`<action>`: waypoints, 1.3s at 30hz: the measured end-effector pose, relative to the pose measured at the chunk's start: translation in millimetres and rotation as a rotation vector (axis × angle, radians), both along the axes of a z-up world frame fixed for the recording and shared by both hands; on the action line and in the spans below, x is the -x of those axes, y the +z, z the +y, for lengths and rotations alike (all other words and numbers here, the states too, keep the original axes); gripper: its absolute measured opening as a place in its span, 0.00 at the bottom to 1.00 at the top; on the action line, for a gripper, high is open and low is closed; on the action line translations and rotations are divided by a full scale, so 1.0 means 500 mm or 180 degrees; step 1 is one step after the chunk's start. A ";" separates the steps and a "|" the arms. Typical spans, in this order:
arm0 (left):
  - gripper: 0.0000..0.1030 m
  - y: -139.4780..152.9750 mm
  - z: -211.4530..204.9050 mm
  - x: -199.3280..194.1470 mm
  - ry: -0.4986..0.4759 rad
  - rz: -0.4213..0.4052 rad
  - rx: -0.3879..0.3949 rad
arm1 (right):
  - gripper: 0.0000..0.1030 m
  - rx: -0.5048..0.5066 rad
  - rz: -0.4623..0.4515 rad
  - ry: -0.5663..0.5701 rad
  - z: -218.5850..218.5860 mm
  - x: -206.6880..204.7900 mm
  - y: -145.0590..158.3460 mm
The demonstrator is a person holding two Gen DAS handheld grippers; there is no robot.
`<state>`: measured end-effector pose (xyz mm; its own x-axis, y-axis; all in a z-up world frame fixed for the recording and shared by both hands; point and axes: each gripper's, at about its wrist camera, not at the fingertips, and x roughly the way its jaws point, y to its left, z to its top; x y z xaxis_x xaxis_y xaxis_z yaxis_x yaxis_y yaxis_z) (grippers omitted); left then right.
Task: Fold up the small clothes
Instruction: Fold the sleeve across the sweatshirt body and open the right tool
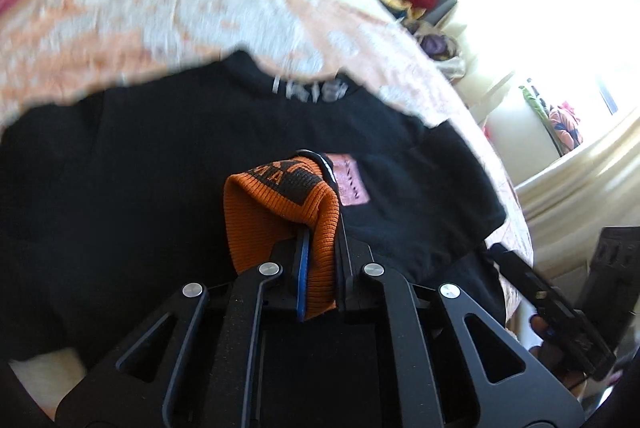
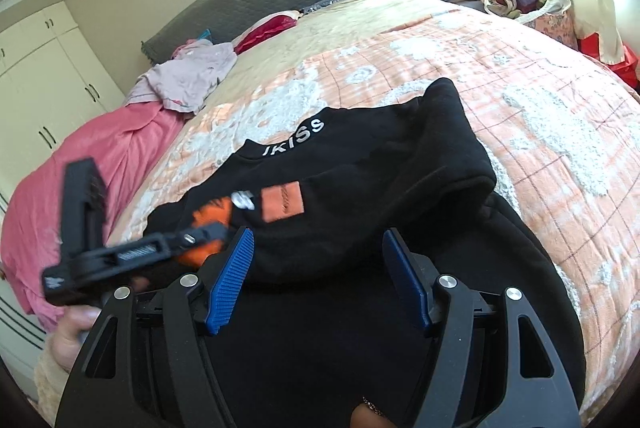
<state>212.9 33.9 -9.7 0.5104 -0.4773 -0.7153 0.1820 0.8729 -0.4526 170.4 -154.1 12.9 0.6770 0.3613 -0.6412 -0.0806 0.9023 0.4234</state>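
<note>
The left gripper is clenched on the orange cuff of the black sweater, which lies spread on the bedspread near the bed's near edge. The right gripper hovers over the sweater's near part, its blue pads spread wide and grasping nothing.

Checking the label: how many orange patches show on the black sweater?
1: the orange patch sits on the black sweater chest, beside the orange cuff; folds may hide others.
</note>
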 end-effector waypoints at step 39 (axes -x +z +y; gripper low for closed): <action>0.31 -0.051 0.034 0.032 0.0151 0.0218 -0.0717 | 0.66 0.0716 0.0487 -0.0061 0.016 -0.110 -0.089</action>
